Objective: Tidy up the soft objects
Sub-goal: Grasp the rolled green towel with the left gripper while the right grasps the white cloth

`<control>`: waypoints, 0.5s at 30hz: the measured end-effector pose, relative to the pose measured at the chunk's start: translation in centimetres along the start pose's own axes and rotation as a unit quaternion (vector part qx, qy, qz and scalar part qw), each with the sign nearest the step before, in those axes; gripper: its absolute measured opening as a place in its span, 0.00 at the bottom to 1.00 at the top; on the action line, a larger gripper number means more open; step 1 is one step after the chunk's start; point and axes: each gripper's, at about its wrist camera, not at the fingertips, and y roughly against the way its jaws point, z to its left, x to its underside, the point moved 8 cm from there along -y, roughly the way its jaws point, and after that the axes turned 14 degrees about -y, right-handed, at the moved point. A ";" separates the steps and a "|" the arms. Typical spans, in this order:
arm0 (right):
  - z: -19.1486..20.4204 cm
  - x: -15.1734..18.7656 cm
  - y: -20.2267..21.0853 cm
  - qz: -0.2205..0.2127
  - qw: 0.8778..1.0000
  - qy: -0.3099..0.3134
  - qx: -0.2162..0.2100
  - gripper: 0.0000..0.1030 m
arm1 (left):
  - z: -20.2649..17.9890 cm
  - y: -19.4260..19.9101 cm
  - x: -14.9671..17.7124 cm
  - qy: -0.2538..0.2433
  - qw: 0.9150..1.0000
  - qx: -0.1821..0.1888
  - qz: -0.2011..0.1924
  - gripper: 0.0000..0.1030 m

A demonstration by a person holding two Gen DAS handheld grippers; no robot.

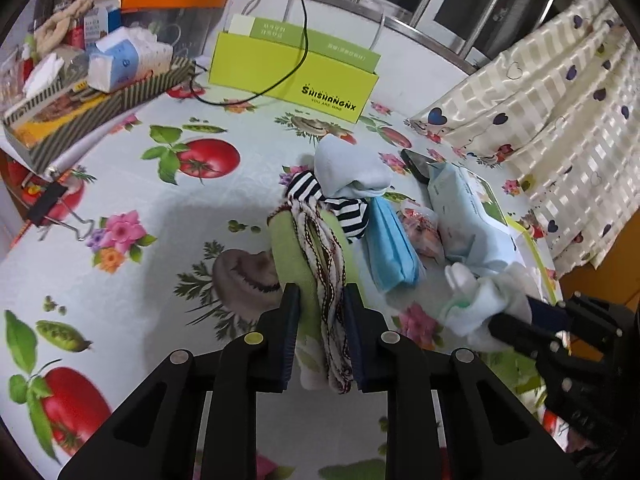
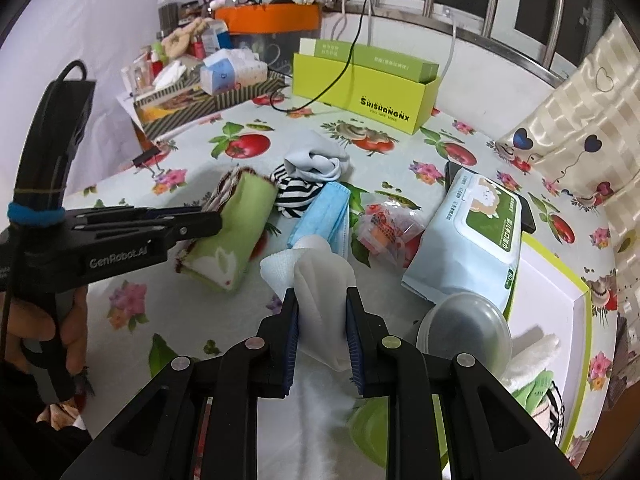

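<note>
The left gripper (image 1: 320, 300) is clenched on a green towel (image 2: 234, 226), whose long axis runs away from its camera toward the striped sock (image 1: 344, 208). The right gripper (image 2: 322, 300) grasps a white cloth (image 2: 322, 284), pointing forward above the tablecloth (image 1: 180, 208).

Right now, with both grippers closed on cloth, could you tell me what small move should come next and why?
Probably carry the white cloth in the right gripper a short way right, toward the white tray, where folded cloths already lie. The left gripper is clamped on the green towel, whose far end seems to rest on the tablecloth, so that towel can follow afterwards.
</note>
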 end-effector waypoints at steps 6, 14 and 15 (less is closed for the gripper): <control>0.3 0.5 1.3 -0.012 1.000 -0.008 -0.009 0.20 | -0.5 1.8 0.8 -0.033 0.999 -0.012 -0.007 0.16; 0.7 1.1 1.6 -0.011 1.000 -0.011 -0.018 0.20 | 0.4 1.9 1.9 -0.051 0.998 -0.032 0.006 0.26; 0.7 1.1 1.7 -0.012 1.000 -0.011 -0.018 0.20 | 0.6 1.9 1.9 -0.051 0.998 -0.034 0.005 0.34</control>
